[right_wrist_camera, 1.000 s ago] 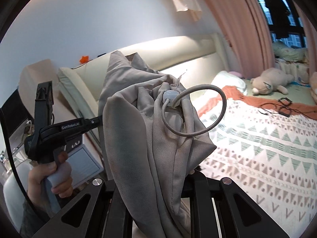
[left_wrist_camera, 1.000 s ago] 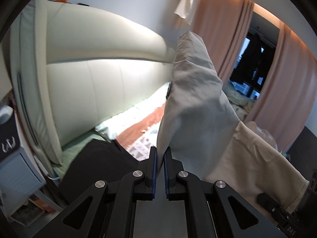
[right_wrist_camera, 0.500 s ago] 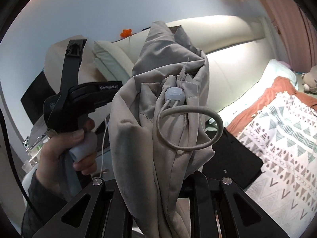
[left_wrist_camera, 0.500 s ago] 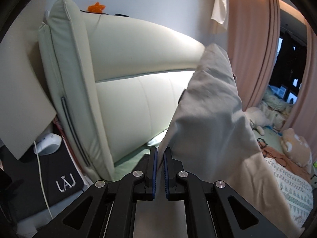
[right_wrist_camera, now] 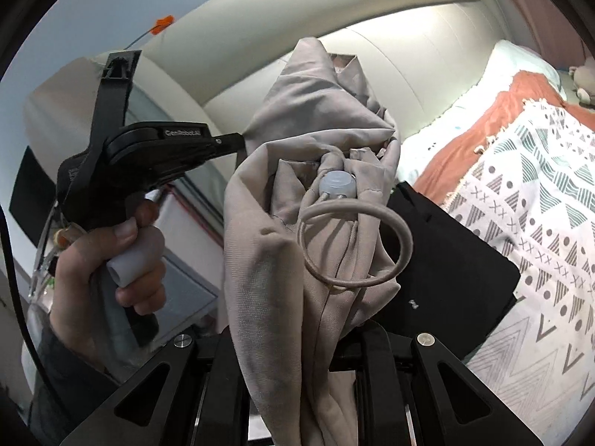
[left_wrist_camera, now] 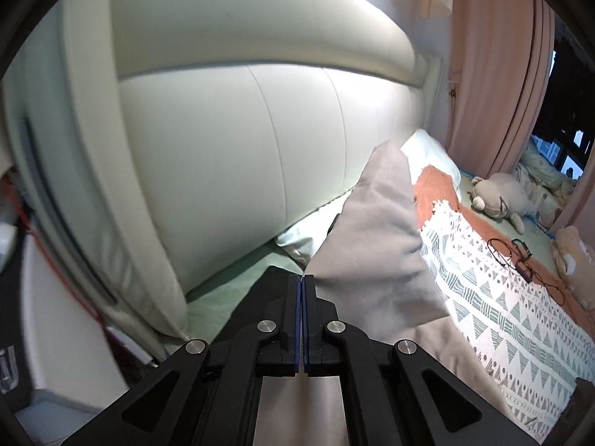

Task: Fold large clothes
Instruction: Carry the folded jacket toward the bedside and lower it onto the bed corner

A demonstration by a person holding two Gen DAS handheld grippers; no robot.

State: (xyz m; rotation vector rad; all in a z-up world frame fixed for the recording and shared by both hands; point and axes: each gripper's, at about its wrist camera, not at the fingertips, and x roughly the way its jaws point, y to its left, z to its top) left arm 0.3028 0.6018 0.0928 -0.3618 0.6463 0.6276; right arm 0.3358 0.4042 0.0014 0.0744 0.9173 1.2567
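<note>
Two grippers hold one grey garment (right_wrist_camera: 297, 245) in the air above the near side of the bed (left_wrist_camera: 520, 297): the left gripper (left_wrist_camera: 301, 290) is clenched tight on a thin edge of it, and the right gripper (right_wrist_camera: 297, 342) has a thick bunch of the cloth between its fingers, so it seems to grasp it, though the fingertips are hidden by the fabric. One cord loop (right_wrist_camera: 353, 241) with one round toggle (right_wrist_camera: 336, 184) hangs on the bunch. Below lie one black folded piece (right_wrist_camera: 446, 278) and one patterned blanket (left_wrist_camera: 502, 290), the padded headboard (left_wrist_camera: 241, 156) closes the far edge, and two plush toys (left_wrist_camera: 509, 193) sit well apart near the curtain (left_wrist_camera: 494, 74).
</note>
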